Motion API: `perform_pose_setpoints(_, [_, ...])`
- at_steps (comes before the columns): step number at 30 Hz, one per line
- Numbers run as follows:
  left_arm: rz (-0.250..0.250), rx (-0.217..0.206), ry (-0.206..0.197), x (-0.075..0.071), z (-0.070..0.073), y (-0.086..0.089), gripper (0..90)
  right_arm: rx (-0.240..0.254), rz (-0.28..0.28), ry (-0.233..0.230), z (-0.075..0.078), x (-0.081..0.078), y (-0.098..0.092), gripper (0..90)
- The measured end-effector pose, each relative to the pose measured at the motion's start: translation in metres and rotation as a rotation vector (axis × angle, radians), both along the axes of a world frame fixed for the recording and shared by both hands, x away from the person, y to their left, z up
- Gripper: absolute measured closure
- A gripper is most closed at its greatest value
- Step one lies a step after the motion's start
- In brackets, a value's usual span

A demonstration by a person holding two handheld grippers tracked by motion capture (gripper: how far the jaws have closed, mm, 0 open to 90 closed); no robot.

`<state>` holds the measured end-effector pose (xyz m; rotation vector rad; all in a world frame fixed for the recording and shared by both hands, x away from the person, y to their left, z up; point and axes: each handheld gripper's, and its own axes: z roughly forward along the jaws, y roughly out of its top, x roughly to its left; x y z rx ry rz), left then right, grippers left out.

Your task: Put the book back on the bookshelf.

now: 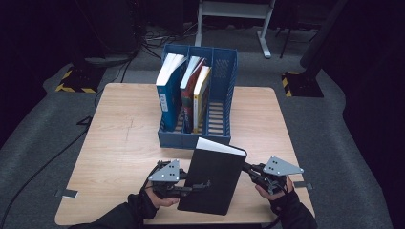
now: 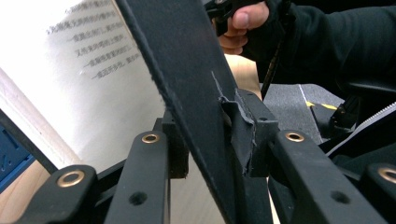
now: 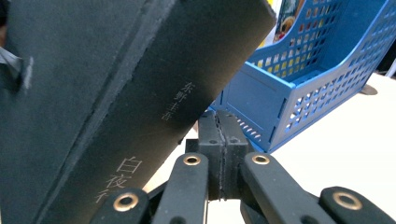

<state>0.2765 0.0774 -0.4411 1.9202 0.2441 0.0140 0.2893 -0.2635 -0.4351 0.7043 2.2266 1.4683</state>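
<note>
Right now I have the black book (image 1: 212, 179) standing tilted on the near edge of the tabletop (image 1: 119, 143), just in front of the blue rack (image 1: 224, 71), its white page edge turned up toward the rack. My left tongs (image 1: 203, 185) are clamped on the book's cover: in the left gripper view the pads (image 2: 243, 135) press the black cover (image 2: 187, 84) from both sides, with printed pages (image 2: 93, 70) fanned open to the left of it. My right tongs (image 1: 248, 169) sit at the book's right edge; in the right gripper view the two pads (image 3: 222, 140) meet flat against each other with nothing between them, just below the book's spine (image 3: 140, 116), which carries pale lettering. I cannot tell whether they touch the spine. The rack is well within reach behind the book and holds three upright books: a blue one (image 1: 168, 95) leaning at the left, a red one (image 1: 190, 90) in the middle and a yellow one (image 1: 203, 95) beside it, with the rightmost slot free. My right hand (image 2: 243, 23) shows in the left gripper view, beyond the cover.
</note>
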Motion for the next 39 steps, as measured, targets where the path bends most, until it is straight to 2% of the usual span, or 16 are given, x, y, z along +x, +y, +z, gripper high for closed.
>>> perform_pose_setpoints(2, [-0.003,0.011,-0.012,0.0,0.0,-0.001,68.0,0.01,0.011,-0.005,0.002,-0.002,-0.001,90.0])
perform_pose_setpoints(7, [0.006,0.048,-0.048,-0.003,-0.003,-0.005,68.0,0.027,0.037,-0.057,0.015,-0.01,-0.001,90.0])
perform_pose_setpoints(10, [0.007,0.052,-0.052,-0.003,-0.004,-0.006,68.2,0.017,0.038,-0.082,0.022,-0.015,0.0,90.0])
perform_pose_setpoints(16, [0.002,0.059,-0.063,-0.001,-0.005,-0.006,67.8,-0.001,0.046,-0.11,0.025,-0.02,-0.001,90.0])
perform_pose_setpoints(21, [-0.002,0.063,-0.058,0.0,-0.007,-0.005,66.8,-0.003,0.078,-0.107,0.027,-0.024,-0.003,90.0])
perform_pose_setpoints(33, [-0.01,0.106,-0.097,-0.007,-0.008,-0.002,64.3,-0.022,0.132,-0.112,0.031,-0.036,-0.003,88.7])
perform_pose_setpoints(39, [-0.025,0.129,-0.116,-0.012,-0.009,-0.001,64.6,-0.034,0.166,-0.102,0.032,-0.041,-0.002,84.1])
